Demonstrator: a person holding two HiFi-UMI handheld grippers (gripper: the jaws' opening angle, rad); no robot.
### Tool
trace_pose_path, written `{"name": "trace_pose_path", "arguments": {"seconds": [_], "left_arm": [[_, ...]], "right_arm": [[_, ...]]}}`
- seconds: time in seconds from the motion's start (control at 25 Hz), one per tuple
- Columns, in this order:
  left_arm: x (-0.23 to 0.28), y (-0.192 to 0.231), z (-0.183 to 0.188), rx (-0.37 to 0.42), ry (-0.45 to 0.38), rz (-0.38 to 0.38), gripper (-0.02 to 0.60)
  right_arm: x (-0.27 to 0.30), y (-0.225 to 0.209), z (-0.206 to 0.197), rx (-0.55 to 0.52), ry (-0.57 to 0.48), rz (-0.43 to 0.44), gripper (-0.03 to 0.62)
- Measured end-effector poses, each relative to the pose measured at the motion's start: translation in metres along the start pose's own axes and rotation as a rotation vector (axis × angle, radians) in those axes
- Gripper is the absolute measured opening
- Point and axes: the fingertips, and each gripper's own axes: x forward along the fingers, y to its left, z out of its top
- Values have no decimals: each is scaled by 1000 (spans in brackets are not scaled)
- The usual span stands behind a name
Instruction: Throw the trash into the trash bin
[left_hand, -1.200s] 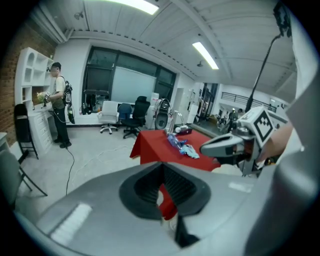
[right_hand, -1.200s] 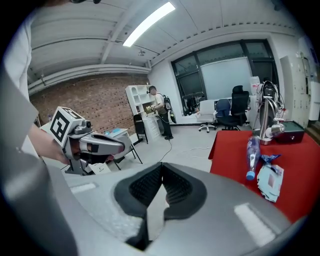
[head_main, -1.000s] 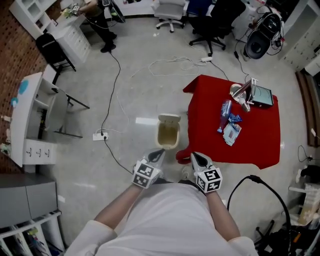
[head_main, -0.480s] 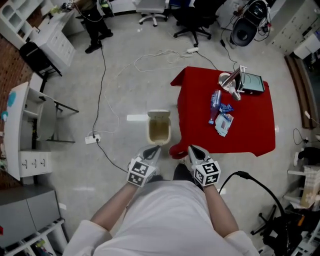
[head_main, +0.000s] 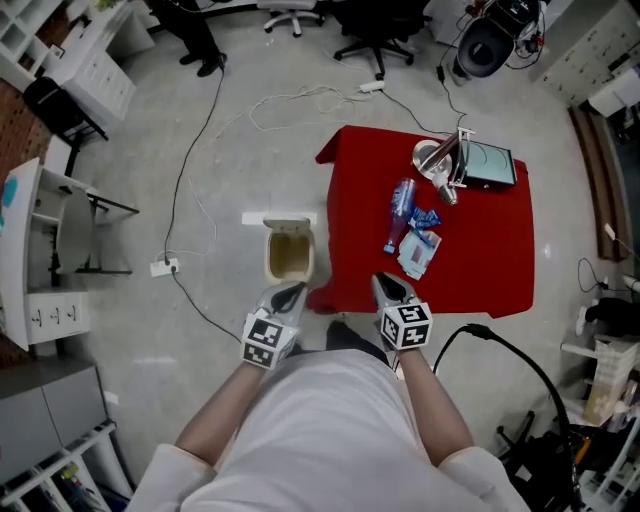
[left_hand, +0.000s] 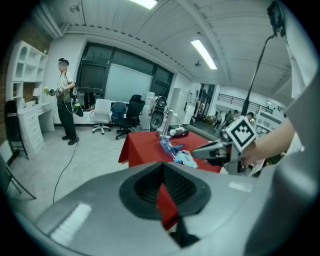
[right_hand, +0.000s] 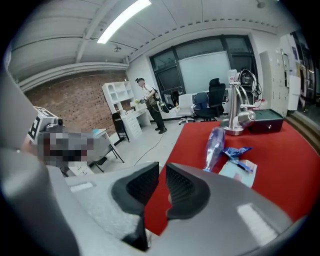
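Note:
On the red table (head_main: 480, 270) lie a crushed clear plastic bottle (head_main: 400, 215) (right_hand: 215, 142), a blue wrapper (head_main: 427, 217) (right_hand: 235, 151) and a pale packet (head_main: 418, 252) (right_hand: 239, 171). A beige trash bin (head_main: 270, 255) with its lid up stands on the floor at the table's left side. My left gripper (head_main: 288, 295) (left_hand: 162, 172) hovers just short of the bin, shut and empty. My right gripper (head_main: 388, 285) (right_hand: 162, 172) is over the table's near edge, short of the trash. Its jaws have just been opening to a narrow gap, with nothing between them.
A metal stand (head_main: 440, 165) and a dark box (head_main: 490, 165) sit at the table's far end. Cables and a power strip (head_main: 163, 267) lie on the floor left of the bin. Office chairs (head_main: 375, 20) stand beyond. A person (left_hand: 65, 107) stands by white shelves.
The table and bin have slid closer and leftward in the head view. Both grippers have advanced: the left nears the bin, and the right has reached the table's near edge.

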Motion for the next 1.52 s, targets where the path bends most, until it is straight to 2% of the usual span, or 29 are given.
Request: {"name": "trace_pose_path", "arguments": {"seconds": [0.24, 0.48, 0.76, 0.96, 1.2, 1.52], "left_arm": [[33, -3, 9, -36, 2, 73, 5], [37, 1, 9, -107, 27, 163, 5], [32, 29, 0, -131, 63, 190, 5], [17, 57, -3, -138, 72, 205, 5], [9, 80, -20, -155, 89, 203, 5], [-3, 92, -25, -163, 77, 193, 5]], "right_arm": [[34, -82, -1, 34, 61, -48, 63], [78, -133, -9, 76, 158, -127, 92], [120, -161, -26, 176, 275, -274, 198], [132, -167, -34, 161, 332, -346, 210], [145, -158, -31, 155, 349, -312, 164], [132, -139, -22, 112, 309, -248, 155]]}}
